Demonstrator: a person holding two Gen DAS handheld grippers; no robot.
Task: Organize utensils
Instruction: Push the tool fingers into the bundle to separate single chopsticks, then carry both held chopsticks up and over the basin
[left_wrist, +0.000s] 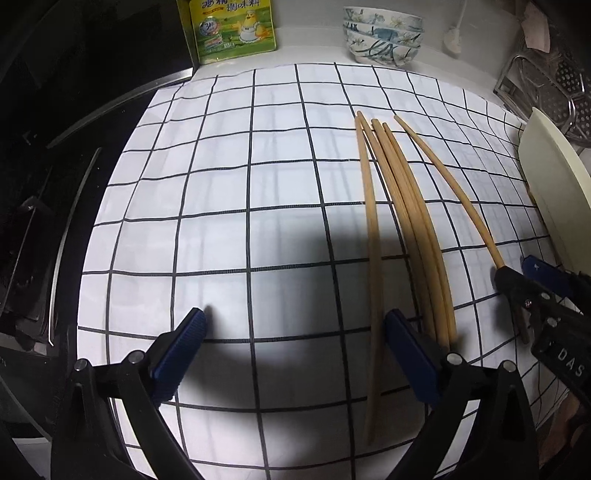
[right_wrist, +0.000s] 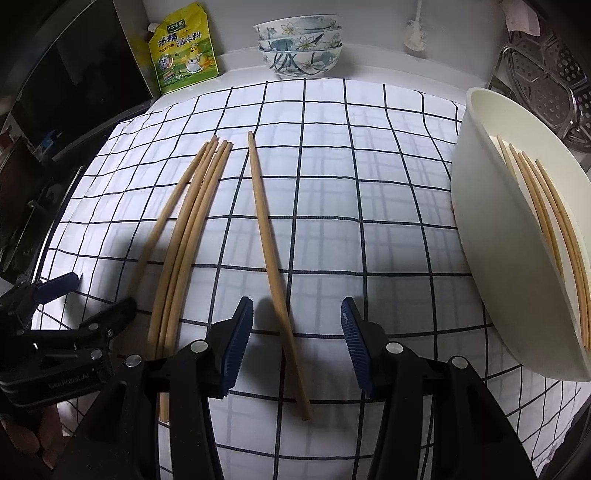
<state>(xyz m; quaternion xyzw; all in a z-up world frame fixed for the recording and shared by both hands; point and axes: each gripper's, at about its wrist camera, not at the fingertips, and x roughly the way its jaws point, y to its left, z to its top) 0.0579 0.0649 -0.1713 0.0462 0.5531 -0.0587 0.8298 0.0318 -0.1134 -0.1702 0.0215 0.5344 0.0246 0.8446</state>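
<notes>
Several bamboo chopsticks lie on a white checked cloth (right_wrist: 369, 166). In the right wrist view a bundle (right_wrist: 192, 221) lies to the left and a single chopstick (right_wrist: 271, 266) lies between the open fingers of my right gripper (right_wrist: 297, 338). A cream holder (right_wrist: 517, 288) at the right holds several chopsticks (right_wrist: 546, 221). In the left wrist view my left gripper (left_wrist: 295, 350) is open and empty, left of the bundle (left_wrist: 410, 221). One chopstick (left_wrist: 373, 258) runs past its right finger. My right gripper (left_wrist: 517, 280) straddles the lone chopstick (left_wrist: 454, 192).
Stacked floral bowls (right_wrist: 299, 44) and a yellow seasoning pouch (right_wrist: 184, 48) stand at the back. A metal rack (right_wrist: 546, 85) is at the back right, and a black stove edge (left_wrist: 74, 110) at the left.
</notes>
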